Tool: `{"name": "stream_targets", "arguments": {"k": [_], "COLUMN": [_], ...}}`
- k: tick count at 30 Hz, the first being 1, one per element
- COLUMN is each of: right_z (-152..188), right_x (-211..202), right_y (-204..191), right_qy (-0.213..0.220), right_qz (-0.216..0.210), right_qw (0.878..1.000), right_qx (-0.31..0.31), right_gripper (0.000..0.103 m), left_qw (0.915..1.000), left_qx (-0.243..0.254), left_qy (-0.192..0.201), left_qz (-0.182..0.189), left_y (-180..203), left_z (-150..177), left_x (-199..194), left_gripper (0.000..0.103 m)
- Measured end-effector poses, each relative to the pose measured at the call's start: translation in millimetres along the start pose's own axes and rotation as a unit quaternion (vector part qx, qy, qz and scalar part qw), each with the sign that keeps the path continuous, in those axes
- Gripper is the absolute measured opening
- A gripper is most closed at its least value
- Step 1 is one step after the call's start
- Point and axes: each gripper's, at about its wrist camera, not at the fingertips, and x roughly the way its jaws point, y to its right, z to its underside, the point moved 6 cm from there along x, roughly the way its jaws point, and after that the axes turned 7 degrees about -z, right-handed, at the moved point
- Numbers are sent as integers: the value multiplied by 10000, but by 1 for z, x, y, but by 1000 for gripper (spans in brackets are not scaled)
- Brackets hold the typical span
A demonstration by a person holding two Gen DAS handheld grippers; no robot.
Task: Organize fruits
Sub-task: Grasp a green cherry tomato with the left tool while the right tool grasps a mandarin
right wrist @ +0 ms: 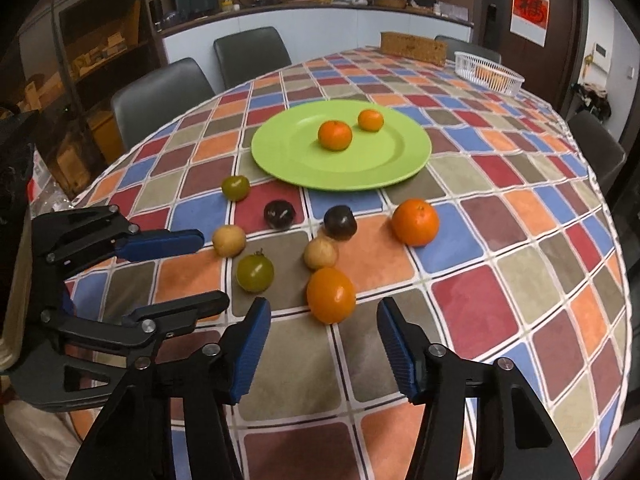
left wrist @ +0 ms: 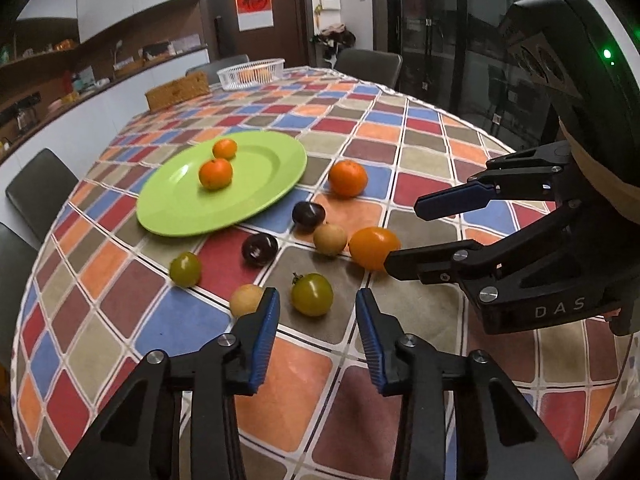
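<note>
While two oranges [right wrist: 335,135] sit on the green plate [right wrist: 280,160], left gripper [left wrist: 316,300] and right gripper [right wrist: 323,310] both agape, empty

You have a checked tablecloth [right wrist: 480,300], grey chairs [right wrist: 160,92], perhaps a wicker box [right wrist: 412,48], and a red poster [right wrist: 530,6].

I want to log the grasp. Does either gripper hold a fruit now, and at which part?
Nothing is held. The left gripper and the right gripper are both open above the tablecloth, their pads touching no fruit.
</note>
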Motion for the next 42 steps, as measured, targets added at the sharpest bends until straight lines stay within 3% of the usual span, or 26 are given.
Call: {"name": "stream_targets", "arguments": {"k": [25,42], "right_z": [0,-13], "right_x": [40,-2], "right_y": [15,2], "right_qy": [-340,199], "right_qz": [-384,-383], "right_qw": [9982,9983], "right_qx": [296,384], "right_gripper": [33,33], "left_qw": [9986,9991], "left_qx": [-144,-425], "left_qy": [-513,50], "left_qz": [24,74], "left_y": [1,-6], "left_z": [0,-20], "left_x": [38,-14], "left_gripper": [27,27]}}
